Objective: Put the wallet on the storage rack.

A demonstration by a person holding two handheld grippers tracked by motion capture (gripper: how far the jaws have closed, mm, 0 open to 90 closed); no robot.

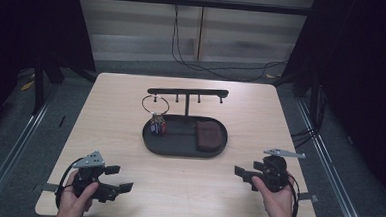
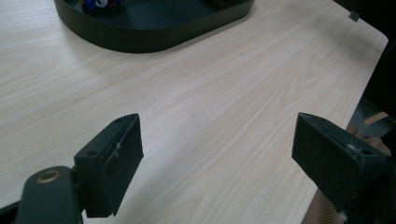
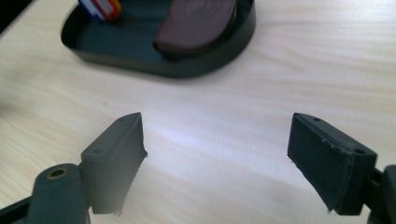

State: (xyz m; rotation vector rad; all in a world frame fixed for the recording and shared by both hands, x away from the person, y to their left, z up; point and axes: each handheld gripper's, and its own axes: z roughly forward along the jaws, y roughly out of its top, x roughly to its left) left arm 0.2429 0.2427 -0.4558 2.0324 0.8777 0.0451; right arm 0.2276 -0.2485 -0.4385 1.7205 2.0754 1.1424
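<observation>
While both my grippers sit at near table edge, nothing started. Left gripper (image 1: 116, 178) jaws spread, empty; right gripper (image 1: 243, 174) same. Key ring (image 1: 155, 112) hangs on rack (image 1: 188, 92), keys in tray (image 1: 184, 150) left; pouch (image 1: 207, 135) right. Everything left to do.

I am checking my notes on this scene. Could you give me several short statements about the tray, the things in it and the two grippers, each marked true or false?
1. The black oval metal tray sits on the light wooden table. True.
2. The dark brown pouch lies in the left part of the tray. False: it lies in the right part.
3. The large metal key ring with colourful tags is at the tray's left end. True.
4. The left gripper is shut on the key ring. False: it is open, near the table's front edge.
5. The right gripper holds the pouch. False: it is open and empty.
</observation>
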